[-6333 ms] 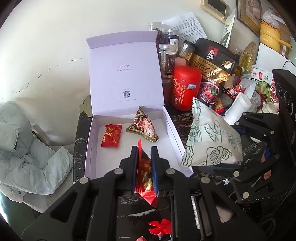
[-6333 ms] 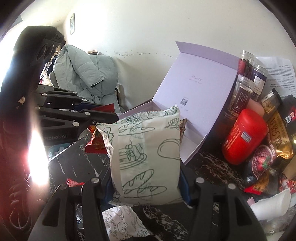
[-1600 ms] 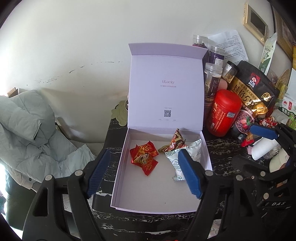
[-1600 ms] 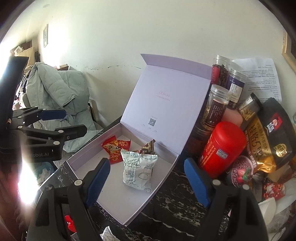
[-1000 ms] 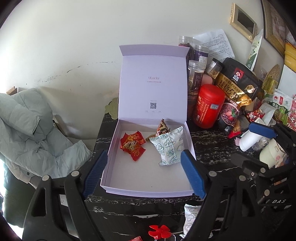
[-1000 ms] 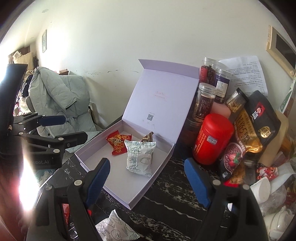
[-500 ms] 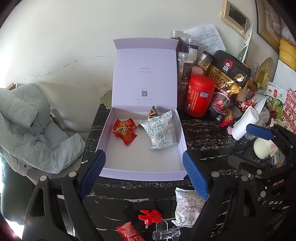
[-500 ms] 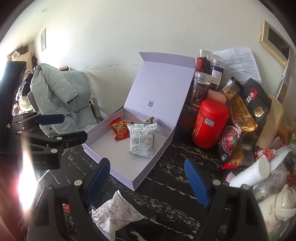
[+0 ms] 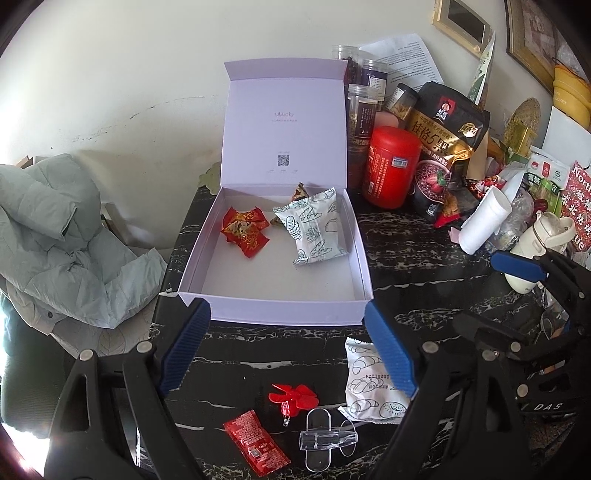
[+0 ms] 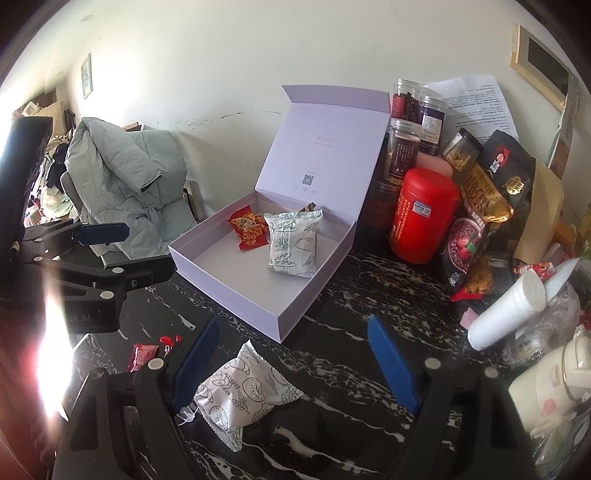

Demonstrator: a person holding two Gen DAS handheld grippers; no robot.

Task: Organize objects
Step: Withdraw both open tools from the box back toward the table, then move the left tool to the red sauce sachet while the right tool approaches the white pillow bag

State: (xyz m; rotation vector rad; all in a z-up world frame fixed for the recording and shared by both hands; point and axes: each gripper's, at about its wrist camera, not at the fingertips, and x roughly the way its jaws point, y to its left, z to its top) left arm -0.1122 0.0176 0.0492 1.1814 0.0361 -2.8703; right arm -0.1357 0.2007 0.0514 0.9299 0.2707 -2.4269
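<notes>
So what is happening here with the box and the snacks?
A person is sorting snacks into the open box with two handheld grippers. Red packets and one white pack lie inside it. Both the left gripper and the right gripper are open and empty. Another white pack and a red sachet wait on the table.

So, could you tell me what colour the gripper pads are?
Blue, ribbed pads, clearest in the left wrist view.

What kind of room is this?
Probably a lived-in room at home: a puffy jacket slung over a chair, framed pictures on the wall, and a dark marble table crowded with snack bags and jars.
</notes>
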